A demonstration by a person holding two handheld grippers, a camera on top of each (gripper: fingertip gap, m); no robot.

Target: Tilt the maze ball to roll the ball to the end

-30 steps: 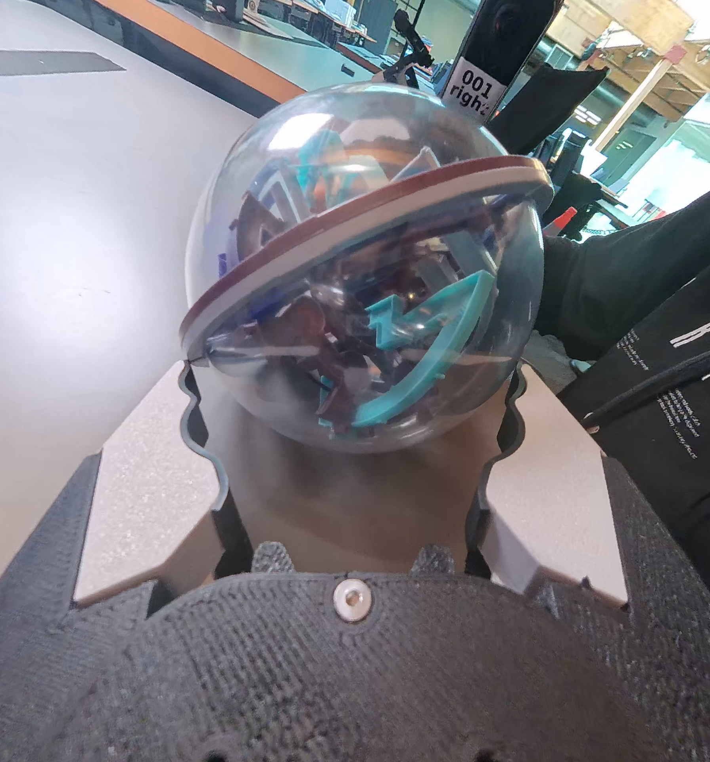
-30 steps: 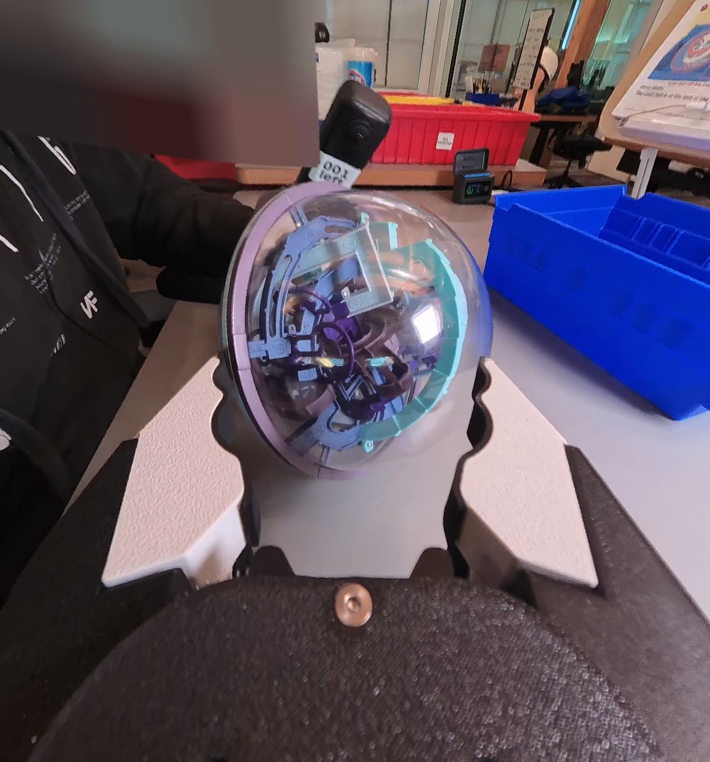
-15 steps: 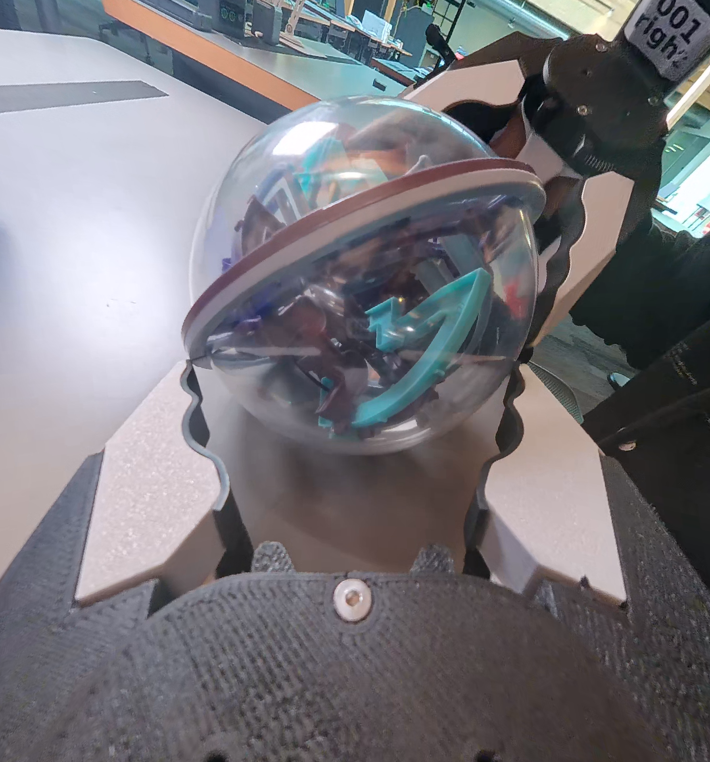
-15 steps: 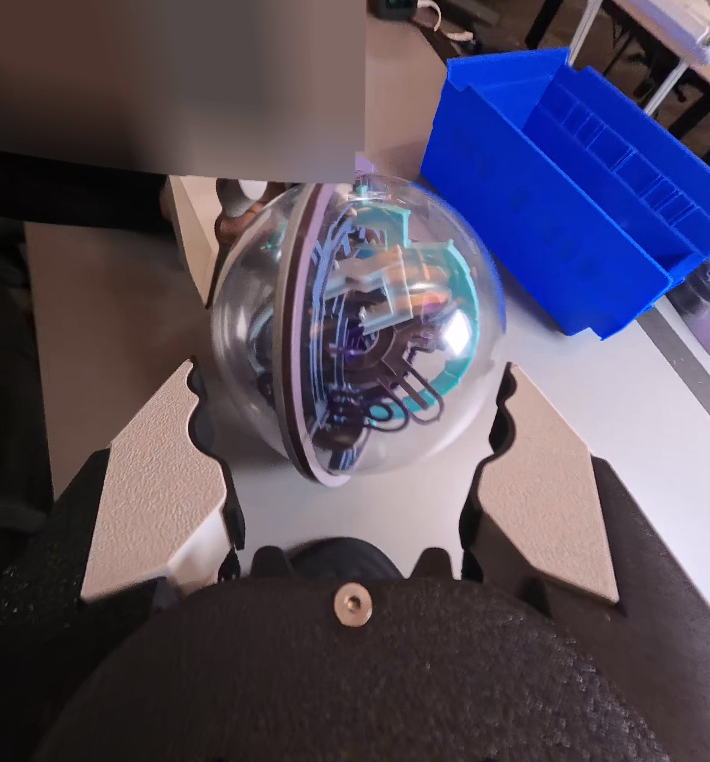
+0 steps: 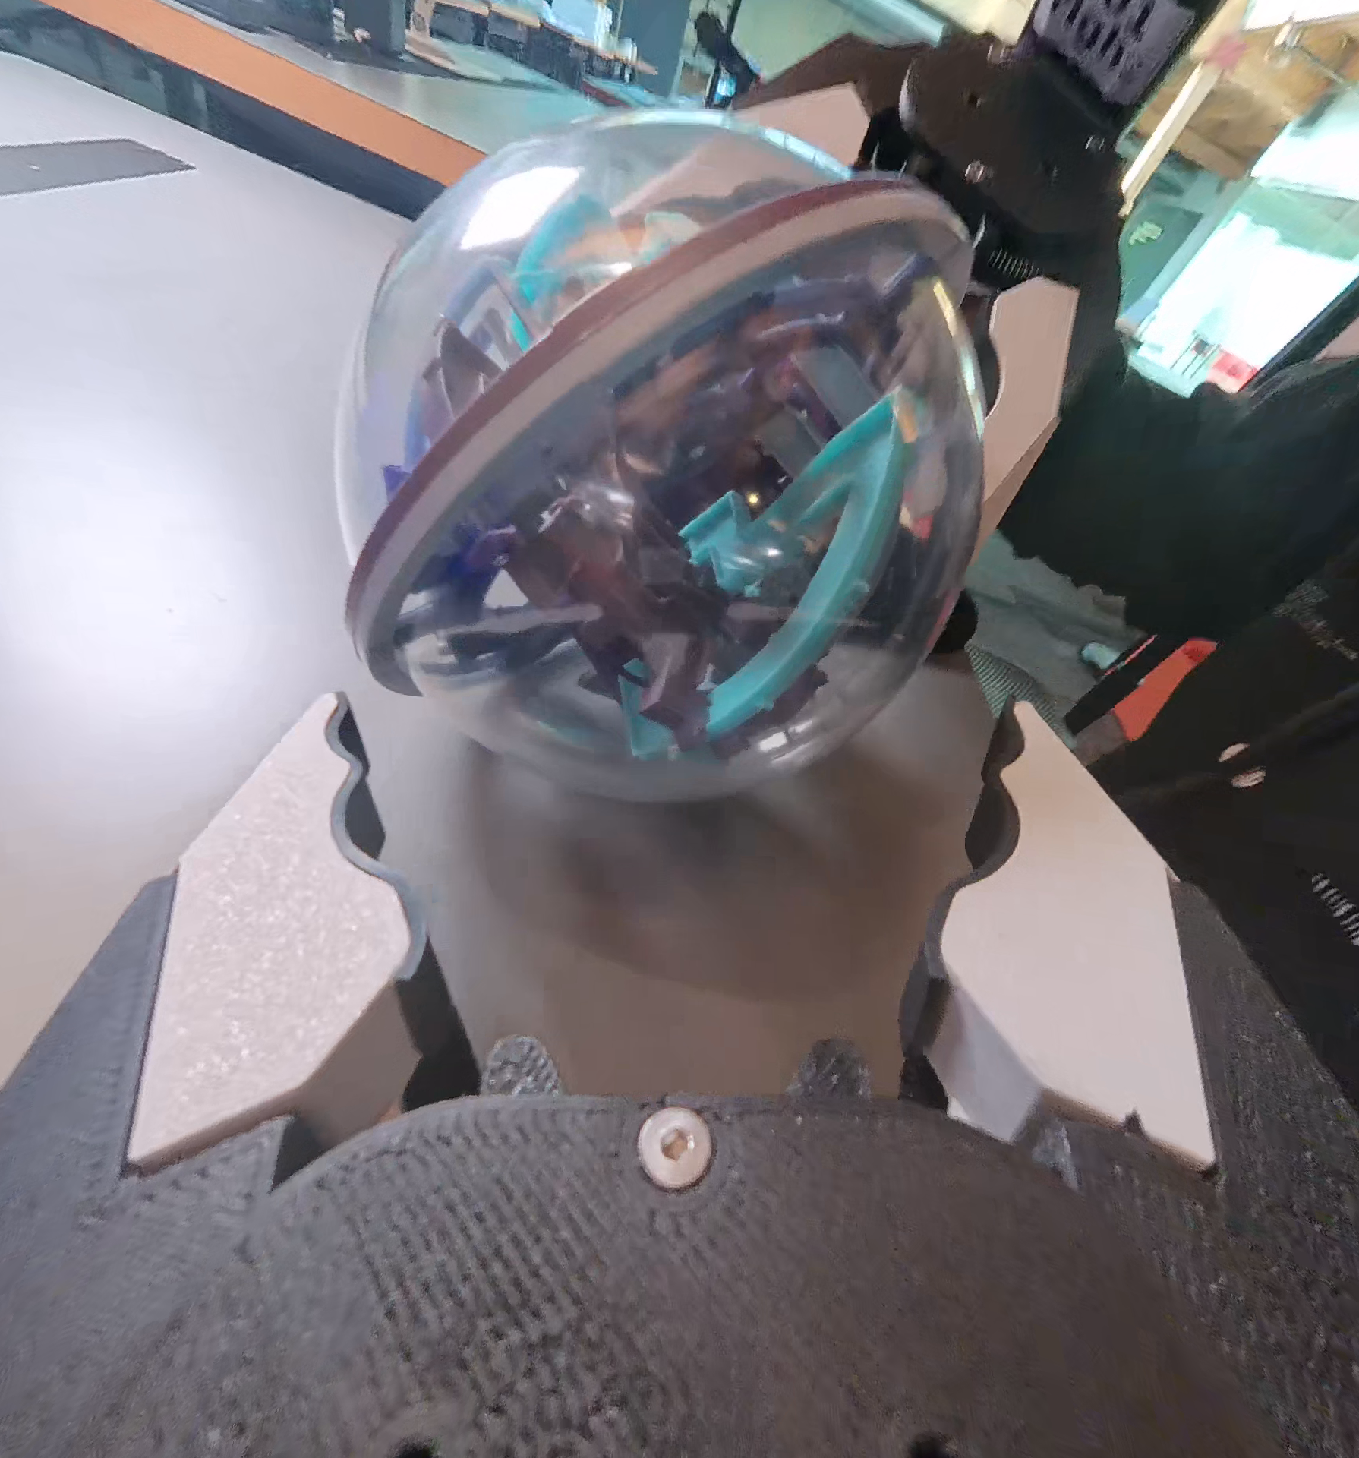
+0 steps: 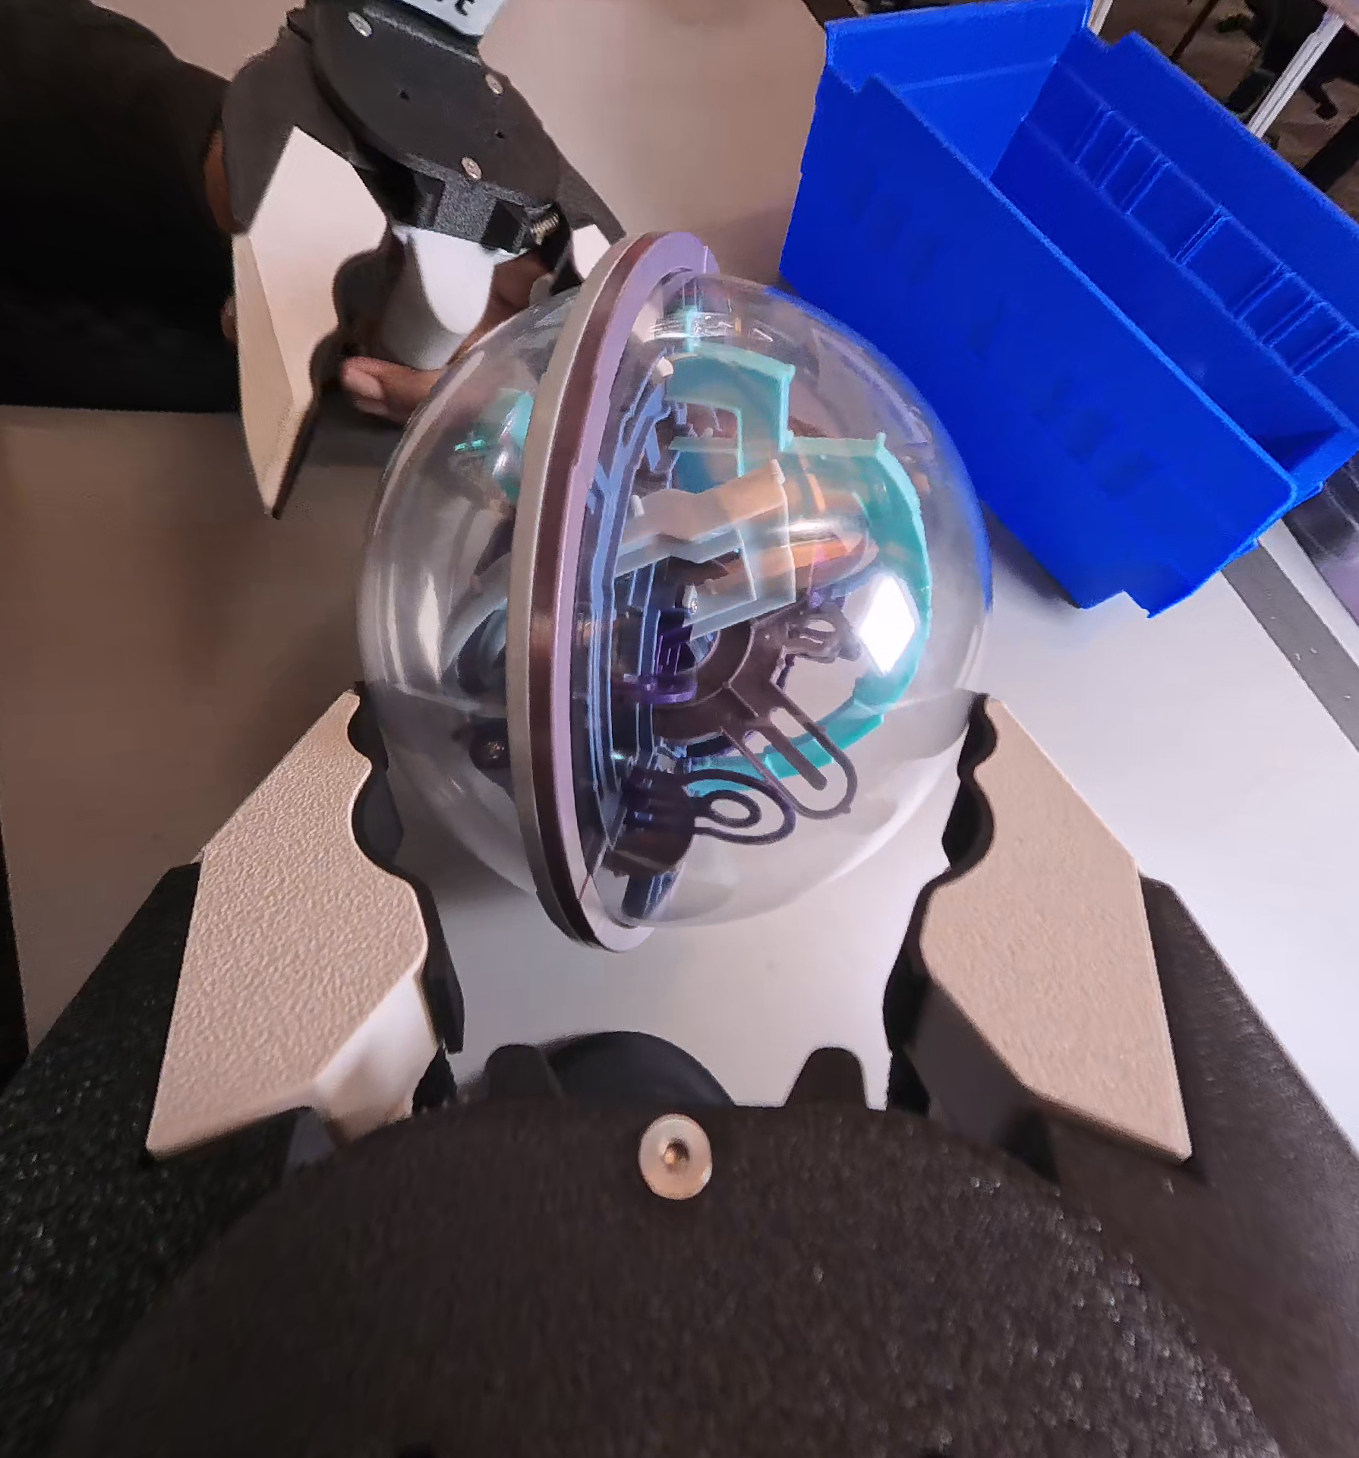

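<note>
Maze ball [image 6: 672, 584] sits between the right gripper [image 6: 672, 789] fingers, lifted off the grey table [image 6: 1134, 789]. Both dark pads press the clear shell, one on each side: clamped. The ball's equator ring [image 6: 558, 600] runs near-vertical, slightly left of the gripper's centre line.

Left gripper [image 5: 672, 781] fingers spread wide. The ball hangs just ahead of and above its fingertips; no pad touches.

Judgement: the tilt belongs to the right gripper alone. The small ball inside cannot be located.

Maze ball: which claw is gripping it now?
The right claw: its fingertips press both sides of the maze ball; the left claw stands open, clear of it.
</note>
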